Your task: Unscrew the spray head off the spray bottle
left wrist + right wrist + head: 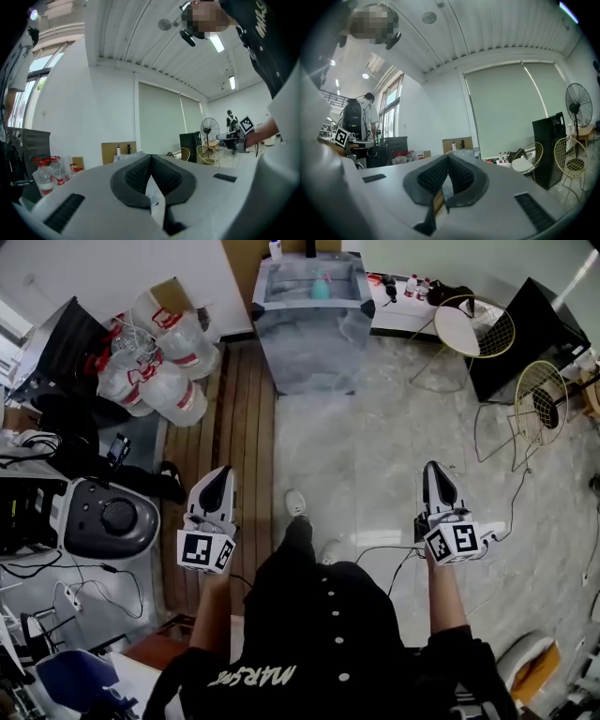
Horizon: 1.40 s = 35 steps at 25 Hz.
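Left tongs (223, 472) and right tongs (433, 468), both shut, face one distant teal bottle (322, 287).

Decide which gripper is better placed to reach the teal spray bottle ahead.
Left, marginally: the left gripper sits slightly nearer the spray bottle than the right gripper; both are shut, empty and far off.

Head view: a pale marble-pattern floor (375, 484) is bordered on its left by a strip of wooden planks (239, 418). A plastic-draped desk (309, 352) stands at the far white wall (122, 277), clear water jugs (164, 371) are heaped left of the planks, and gold wire chairs (475, 329) stand beside a black cabinet (530, 334) at the right. Gripper views: a ribbed white ceiling (140, 37) with strip lights (217, 43), a drawn roller blind (511, 108), a pedestal fan (581, 101) and daylit windows (389, 117) along one side wall.
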{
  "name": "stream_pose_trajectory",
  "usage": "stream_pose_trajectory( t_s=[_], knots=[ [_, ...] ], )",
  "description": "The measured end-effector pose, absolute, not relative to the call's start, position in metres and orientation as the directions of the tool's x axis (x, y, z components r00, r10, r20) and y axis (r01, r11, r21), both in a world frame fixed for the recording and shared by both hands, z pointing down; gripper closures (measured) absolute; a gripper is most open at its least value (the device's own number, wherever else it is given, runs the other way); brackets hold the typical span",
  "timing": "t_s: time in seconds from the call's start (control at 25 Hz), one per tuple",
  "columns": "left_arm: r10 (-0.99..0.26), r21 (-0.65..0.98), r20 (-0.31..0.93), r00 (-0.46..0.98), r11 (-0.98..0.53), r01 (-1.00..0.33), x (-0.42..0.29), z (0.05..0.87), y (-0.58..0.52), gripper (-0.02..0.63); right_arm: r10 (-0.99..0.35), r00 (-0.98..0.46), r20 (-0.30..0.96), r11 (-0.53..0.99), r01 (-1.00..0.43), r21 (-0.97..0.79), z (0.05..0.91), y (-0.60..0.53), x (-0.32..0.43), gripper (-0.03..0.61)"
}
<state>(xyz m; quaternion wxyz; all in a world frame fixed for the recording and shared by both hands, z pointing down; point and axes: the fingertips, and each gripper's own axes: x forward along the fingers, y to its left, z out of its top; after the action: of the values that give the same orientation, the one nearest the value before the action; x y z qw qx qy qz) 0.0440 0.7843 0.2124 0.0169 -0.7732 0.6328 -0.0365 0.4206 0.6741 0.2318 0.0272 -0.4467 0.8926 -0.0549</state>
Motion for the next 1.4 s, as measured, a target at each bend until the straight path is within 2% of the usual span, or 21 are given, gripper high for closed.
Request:
stream_pose_trajectory(
  t_s=[0.48,0.88,1.12,1.4],
  knots=[
    [-0.976,-0.067,0.011,0.217,-0.218,-0.974,-0.004,0.221,0.639,0.588,-0.809,-0.587,0.024,0.583,-0.807,-0.096,0.230,0.550,0.376,0.565],
    [-0.976,-0.033,-0.018,0.219,-0.219,-0.975,-0.084,0.211,0.532,0.588,-0.798,-0.603,-0.008,0.601,-0.794,-0.089,0.203,0.447,0.297,0.565],
    [-0.963,-0.037,-0.026,0.268,-0.267,-0.963,-0.111,0.206,0.490,0.589,-0.807,-0.590,0.005,0.589,-0.806,-0.063,0.197,0.409,0.265,0.565],
    [-0.954,-0.042,0.035,0.299,-0.300,-0.953,-0.115,0.229,0.447,0.589,-0.803,-0.594,0.037,0.590,-0.803,-0.080,0.218,0.374,0.251,0.565]
  ],
)
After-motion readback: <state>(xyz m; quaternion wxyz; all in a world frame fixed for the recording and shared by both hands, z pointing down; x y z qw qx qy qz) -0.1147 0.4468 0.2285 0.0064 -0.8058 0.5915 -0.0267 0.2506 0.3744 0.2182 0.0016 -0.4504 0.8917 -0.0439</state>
